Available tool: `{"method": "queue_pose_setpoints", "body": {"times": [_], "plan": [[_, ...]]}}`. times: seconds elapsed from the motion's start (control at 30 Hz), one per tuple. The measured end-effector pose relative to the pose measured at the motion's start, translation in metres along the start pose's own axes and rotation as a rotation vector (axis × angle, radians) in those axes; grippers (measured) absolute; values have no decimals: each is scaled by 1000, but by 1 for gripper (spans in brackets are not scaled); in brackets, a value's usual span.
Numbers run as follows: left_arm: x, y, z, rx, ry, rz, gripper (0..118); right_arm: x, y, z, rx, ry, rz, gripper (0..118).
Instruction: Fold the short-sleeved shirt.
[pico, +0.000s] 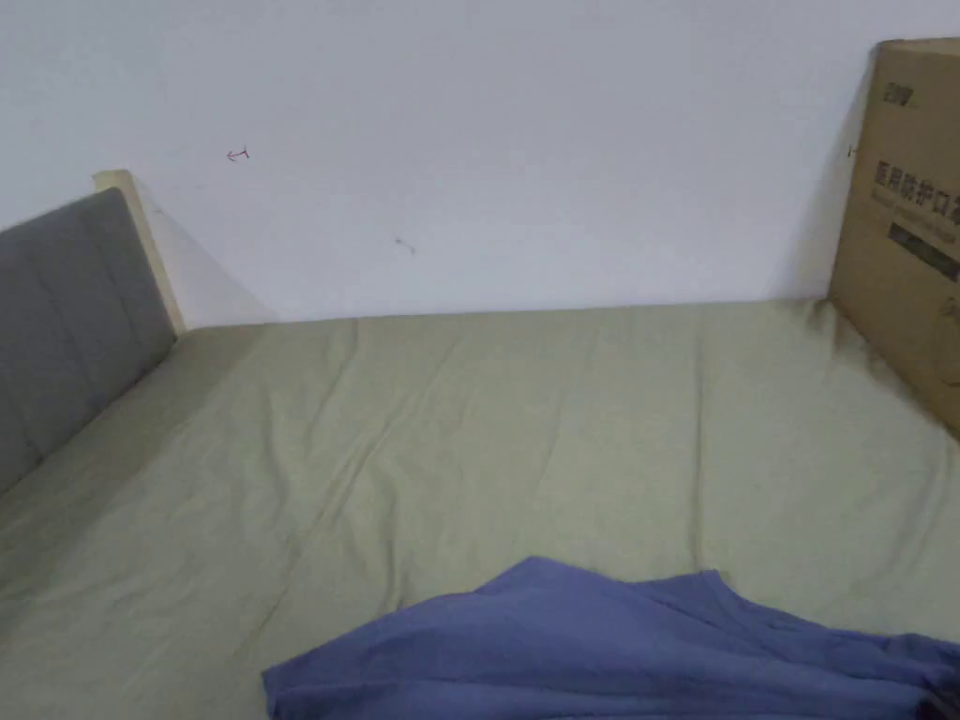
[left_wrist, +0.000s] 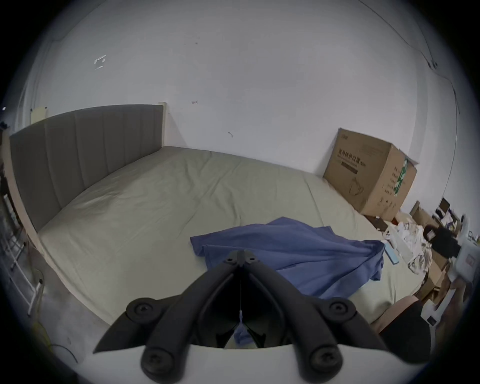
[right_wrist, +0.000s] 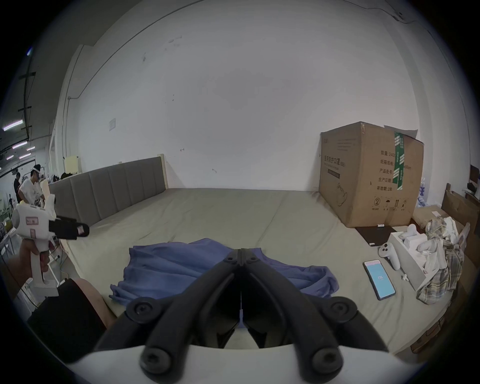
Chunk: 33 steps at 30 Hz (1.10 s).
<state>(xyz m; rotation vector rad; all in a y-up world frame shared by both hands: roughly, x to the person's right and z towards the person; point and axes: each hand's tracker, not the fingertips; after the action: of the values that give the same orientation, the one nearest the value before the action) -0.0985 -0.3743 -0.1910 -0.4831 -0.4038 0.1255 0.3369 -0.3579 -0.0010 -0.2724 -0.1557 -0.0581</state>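
Both the left gripper (left_wrist: 243, 256) and right gripper (right_wrist: 241, 254) had fingers pressed together, empty, above the crumpled blue shirt (left_wrist: 291, 256) on the bed (left_wrist: 155, 197); the right gripper view revealed a phone (right_wrist: 379, 279).

A cardboard box (right_wrist: 368, 174) stands on the bed (right_wrist: 220, 215) beside a phone (right_wrist: 379, 279).

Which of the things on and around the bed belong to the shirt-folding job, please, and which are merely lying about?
For the job:
blue shirt, crumpled on the bed sheet
left gripper, jaws closed
right gripper, jaws closed

Lying about:
cardboard box
phone
white controller
white tray
checked cloth
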Motion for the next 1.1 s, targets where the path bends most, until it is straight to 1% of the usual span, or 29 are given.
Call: {"method": "queue_pose_setpoints", "body": {"times": [0.1,0.23,0.33,0.4,0.43,0.47,0.5,0.53,0.57,0.6,0.63,0.7,0.8,0.87,0.9,0.93,0.97,1.0,1.03,1.07,1.1], "plan": [[5,2,-6,-3,-4,-24,0,-7,2,1,-7,7,32,0],[4,18,-28,-32,-18,-10,0,-9,8,0,-14,6,40,0],[-1,38,-66,-50,-29,-35,0,-9,10,-5,-23,5,44,0],[-11,48,-105,-122,-15,-69,0,-10,10,-11,-33,8,43,0],[-18,50,-127,-153,6,-61,1,-11,10,-14,-37,11,44,0],[-26,50,-149,-174,1,-42,8,-12,9,-17,-40,12,47,0],[-34,49,-171,-215,5,-26,25,-13,8,-20,-45,15,51,0],[-42,45,-191,-253,48,-16,61,-15,7,-23,-53,19,54,0],[-49,40,-209,-289,68,-22,85,-16,5,-26,-62,21,58,0],[-54,34,-224,-329,91,-18,98,-18,3,-28,-68,22,61,0],[-58,28,-239,-346,132,-9,101,-19,1,-31,-76,25,63,0],[-62,18,-259,-382,152,-18,101,-20,-3,-35,-94,26,68,0],[-58,4,-280,-427,159,-14,101,-19,-8,-42,-119,21,76,0],[-49,-8,-280,-455,140,-14,101,-17,-11,-46,-133,16,66,0],[-45,-14,-282,-466,131,-22,99,-16,-11,-48,-138,13,58,0],[-39,-23,-285,-484,136,-36,89,-15,-12,-49,-141,12,51,0],[-34,-32,-285,-495,157,-76,86,-14,-12,-50,-142,10,48,0],[-29,-35,-282,-455,204,-156,79,-14,-12,-50,-142,8,48,0],[-25,-35,-275,-411,174,-175,57,-13,-12,-50,-142,5,49,0],[-21,-35,-271,-398,145,-162,30,-11,-13,-50,-143,2,52,0],[-18,-33,-267,-384,150,-168,6,-10,-14,-51,-146,-3,53,0]]}}
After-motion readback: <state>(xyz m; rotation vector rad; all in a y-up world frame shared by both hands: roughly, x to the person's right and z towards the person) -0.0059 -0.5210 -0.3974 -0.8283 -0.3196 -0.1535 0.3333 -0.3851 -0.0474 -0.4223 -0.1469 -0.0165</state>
